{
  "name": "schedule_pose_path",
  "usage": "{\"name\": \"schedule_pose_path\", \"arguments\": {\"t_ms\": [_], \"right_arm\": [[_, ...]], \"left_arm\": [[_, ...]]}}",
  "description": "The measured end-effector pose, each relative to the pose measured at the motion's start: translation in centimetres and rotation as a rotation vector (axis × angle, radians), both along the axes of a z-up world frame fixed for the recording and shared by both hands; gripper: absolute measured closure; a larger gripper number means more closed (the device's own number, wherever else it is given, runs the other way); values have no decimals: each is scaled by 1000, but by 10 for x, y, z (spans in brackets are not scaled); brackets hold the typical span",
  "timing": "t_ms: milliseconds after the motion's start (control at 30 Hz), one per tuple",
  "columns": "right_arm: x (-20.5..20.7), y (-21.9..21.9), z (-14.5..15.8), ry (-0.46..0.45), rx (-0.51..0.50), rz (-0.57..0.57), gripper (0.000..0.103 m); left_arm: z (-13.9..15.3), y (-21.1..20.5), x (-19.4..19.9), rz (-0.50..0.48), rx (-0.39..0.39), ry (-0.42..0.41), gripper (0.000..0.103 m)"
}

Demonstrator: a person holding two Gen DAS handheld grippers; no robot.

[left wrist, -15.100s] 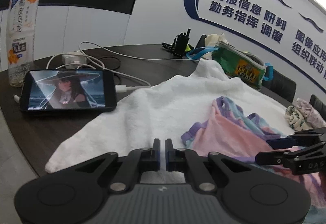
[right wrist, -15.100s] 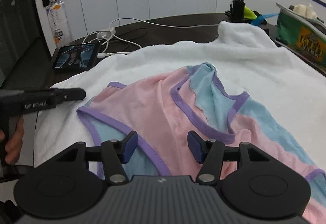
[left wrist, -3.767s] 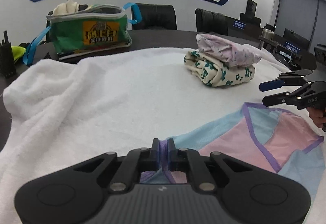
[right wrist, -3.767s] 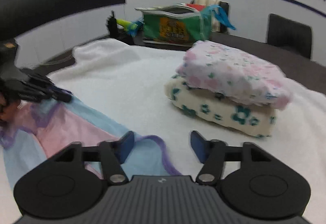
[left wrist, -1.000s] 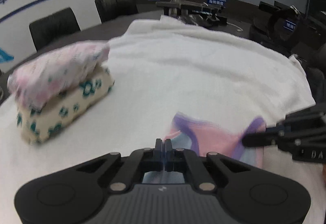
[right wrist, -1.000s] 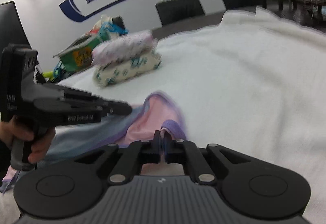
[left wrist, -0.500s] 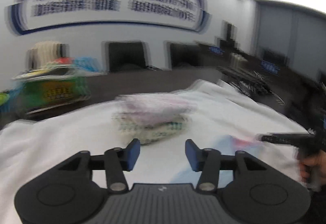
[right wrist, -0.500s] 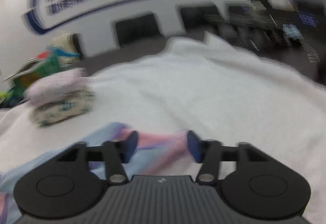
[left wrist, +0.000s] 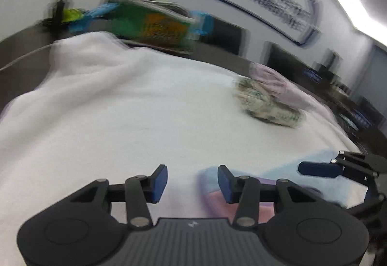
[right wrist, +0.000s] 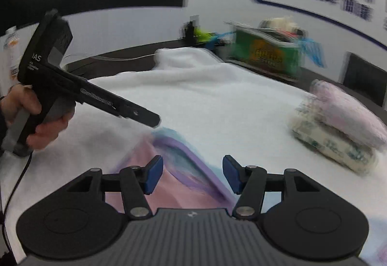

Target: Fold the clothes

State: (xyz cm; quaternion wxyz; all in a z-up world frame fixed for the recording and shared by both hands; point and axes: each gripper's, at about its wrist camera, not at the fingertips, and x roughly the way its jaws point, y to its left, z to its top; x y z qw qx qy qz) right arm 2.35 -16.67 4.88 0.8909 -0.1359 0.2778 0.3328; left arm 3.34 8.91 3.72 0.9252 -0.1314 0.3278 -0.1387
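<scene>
The pink, light-blue and purple-trimmed garment (right wrist: 183,164) lies on the white towel (right wrist: 217,96), partly folded over itself. It also shows in the left wrist view (left wrist: 273,176). My right gripper (right wrist: 191,175) is open and empty, just above the garment's purple-edged fold. My left gripper (left wrist: 192,181) is open and empty over the towel at the garment's left edge; in the right wrist view its fingertips (right wrist: 152,119) hover at the garment's far corner. The right gripper's fingers (left wrist: 316,169) show at the right of the left wrist view.
Two folded garments are stacked (right wrist: 338,125) on the towel to the right, pink-patterned over cream floral. A green bag (right wrist: 266,53) with blue handles stands on the dark table (right wrist: 135,55) behind the towel. A bottle (right wrist: 9,53) stands at far left. Both views are motion-blurred.
A second ago both grippers were shut on the garment. Both opened, released it, and have since swung left; the garment now lies folded on the towel.
</scene>
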Motion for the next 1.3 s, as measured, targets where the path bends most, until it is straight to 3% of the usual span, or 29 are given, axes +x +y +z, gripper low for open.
{"name": "schedule_pose_path", "arguments": {"t_ms": [100, 133, 167, 200, 267, 467, 767, 867, 933, 1000, 1033, 1100, 1133, 1200, 1233, 1267, 1300], "right_arm": [[24, 32, -9, 14, -82, 54, 52], [32, 42, -12, 17, -113, 70, 59], [37, 48, -15, 40, -121, 87, 85], [43, 53, -17, 70, -124, 94, 101], [48, 52, -14, 81, -107, 77, 100], [17, 20, 27, -39, 10, 91, 100], [-12, 3, 19, -19, -8, 128, 100], [-19, 15, 1, 27, -74, 159, 100], [-25, 23, -12, 29, -116, 175, 100], [-27, 24, -16, 30, -116, 179, 99], [-27, 23, -17, 30, -114, 179, 99], [-28, 21, -17, 29, -110, 179, 99], [-29, 19, -18, 29, -107, 179, 98], [-30, 17, -18, 28, -103, 179, 97], [-31, 15, -19, 28, -101, 179, 97], [-31, 14, -19, 27, -99, 179, 95], [-32, 13, -19, 27, -97, 179, 93]], "left_arm": [[5, 8, -27, 78, -38, -63, 59], [5, 10, -35, 88, -61, -78, 58], [5, 14, -41, 95, -78, -86, 58], [5, 16, -45, 102, -89, -94, 58], [2, 15, -48, 116, -91, -105, 58], [-4, 34, -58, 142, -112, -101, 58], [-3, 28, -72, 156, -70, -117, 57], [-6, 28, -70, 168, -71, -96, 57], [-5, 24, -67, 132, -96, -94, 56], [-2, 14, -63, 64, -115, -100, 49], [-3, 7, -59, 32, -109, -102, 40], [-5, -10, -51, -15, -69, -82, 39], [-7, -17, -48, -24, -44, -69, 41], [-15, -24, -47, -32, 9, -55, 77], [-18, -27, -47, -36, 36, -48, 102], [-22, -31, -46, -40, 62, -41, 96], [-25, -34, -46, -44, 89, -34, 95]]}}
